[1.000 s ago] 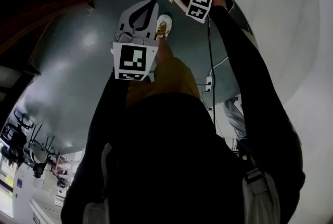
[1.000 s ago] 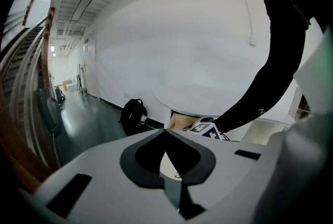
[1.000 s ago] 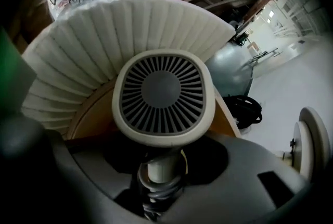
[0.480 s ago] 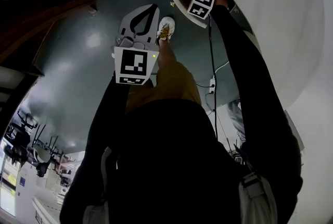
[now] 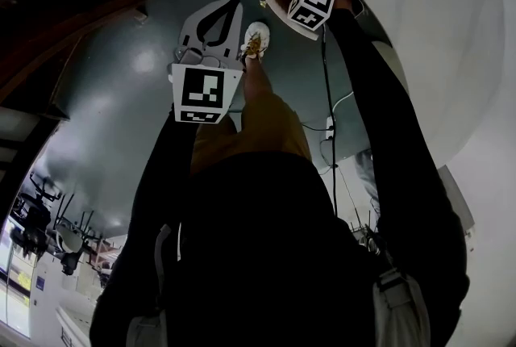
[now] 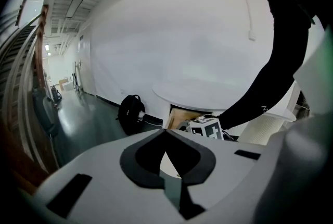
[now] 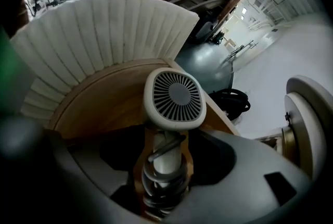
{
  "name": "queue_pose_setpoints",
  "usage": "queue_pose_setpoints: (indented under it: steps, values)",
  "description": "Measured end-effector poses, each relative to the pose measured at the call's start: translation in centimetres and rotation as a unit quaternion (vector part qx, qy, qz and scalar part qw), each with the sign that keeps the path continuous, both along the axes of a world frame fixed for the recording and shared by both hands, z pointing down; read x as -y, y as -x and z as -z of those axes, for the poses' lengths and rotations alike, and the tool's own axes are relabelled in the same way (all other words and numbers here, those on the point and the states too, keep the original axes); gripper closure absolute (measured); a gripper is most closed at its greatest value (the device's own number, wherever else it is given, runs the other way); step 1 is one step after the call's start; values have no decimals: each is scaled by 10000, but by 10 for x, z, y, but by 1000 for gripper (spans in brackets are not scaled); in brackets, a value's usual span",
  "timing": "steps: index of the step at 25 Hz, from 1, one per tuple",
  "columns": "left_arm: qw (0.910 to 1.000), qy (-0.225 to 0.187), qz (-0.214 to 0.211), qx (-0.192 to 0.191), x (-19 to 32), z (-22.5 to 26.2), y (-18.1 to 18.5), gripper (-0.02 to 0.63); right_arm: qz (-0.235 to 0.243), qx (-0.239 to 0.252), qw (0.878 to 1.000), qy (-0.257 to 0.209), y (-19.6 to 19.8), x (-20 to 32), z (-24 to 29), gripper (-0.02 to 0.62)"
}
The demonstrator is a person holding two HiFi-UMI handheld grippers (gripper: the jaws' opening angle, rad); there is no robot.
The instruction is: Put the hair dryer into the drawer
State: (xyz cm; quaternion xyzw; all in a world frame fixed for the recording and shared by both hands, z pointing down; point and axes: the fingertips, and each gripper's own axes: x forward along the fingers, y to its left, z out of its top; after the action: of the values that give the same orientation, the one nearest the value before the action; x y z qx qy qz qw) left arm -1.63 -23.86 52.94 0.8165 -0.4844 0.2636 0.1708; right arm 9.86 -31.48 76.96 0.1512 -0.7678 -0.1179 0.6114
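— Dryer (image 7: 171,95): where was it?
— In the drawer (image 7: 99,108), its grille end facing the right gripper view. The handle (image 7: 165,158), wrapped in coiled cord (image 7: 160,184), ran back between the right gripper's (image 7: 164,165) jaws.
— Gripped?
— No. Those jaws were opening, and drawer wood showed on either side of the handle.
— And the left gripper (image 6: 165,133)?
— Tips pressed together on nothing, held above the floor (image 5: 121,95), apart from the drawer.
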Motion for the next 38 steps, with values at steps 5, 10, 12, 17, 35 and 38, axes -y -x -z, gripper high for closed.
queue_pose_setpoints:
  steps: [5,10,12,17,35,38]
  values:
    - [10000,-45,-83,26,0,2,-4,591,-197,179,9995,-167,-1,-3,14,318]
    - [9997,-52,-238,54,-7,1,-8,591,-424,409,9978,-317,2,-5,34,318]
    - [9995,-63,-289,57,-8,2,-11,591,-504,523,9967,-364,3,-6,44,318]
    - [9992,-106,-388,77,-11,6,-17,591,-649,813,9936,-431,8,-15,62,319]
    - [9954,-712,-646,-3,-11,62,-33,591,-1616,1690,9695,-738,5,-50,151,410]
    - [9934,-901,-711,-84,-11,81,-31,591,-1940,1855,9581,-997,2,-53,182,551]
